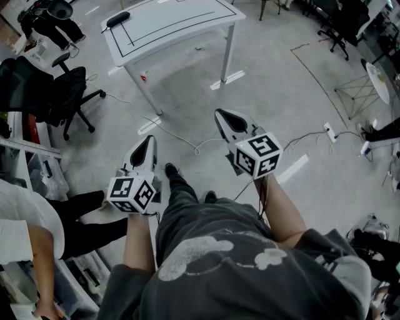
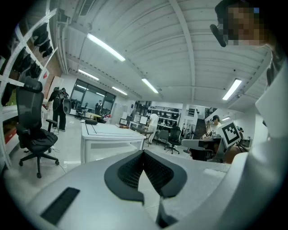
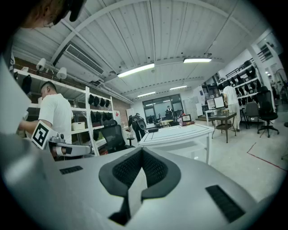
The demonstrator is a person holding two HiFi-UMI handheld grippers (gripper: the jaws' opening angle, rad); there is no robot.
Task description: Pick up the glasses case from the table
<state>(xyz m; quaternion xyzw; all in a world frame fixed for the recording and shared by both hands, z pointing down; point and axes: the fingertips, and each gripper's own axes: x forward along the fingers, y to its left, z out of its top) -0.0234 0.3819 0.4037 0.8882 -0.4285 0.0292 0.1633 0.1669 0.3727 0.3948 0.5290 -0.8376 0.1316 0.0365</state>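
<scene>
Nearest: grey shirt [image 1: 250, 269] of the person, filling the bottom of head view. Task item: glasses case [image 1: 118, 19], dark and oblong, lies at the far left corner of the white table [image 1: 187, 25], untouched and well apart from both grippers. left gripper [image 1: 149, 139]: jaws clenched tip to tip, nothing between them. right gripper [image 1: 220, 114]: likewise closed and empty. Both hang over the floor, short of the table. Black office chair [image 1: 72, 94] stands left of the table; white cable [image 1: 187, 140] trails over the floor near the grippers.
</scene>
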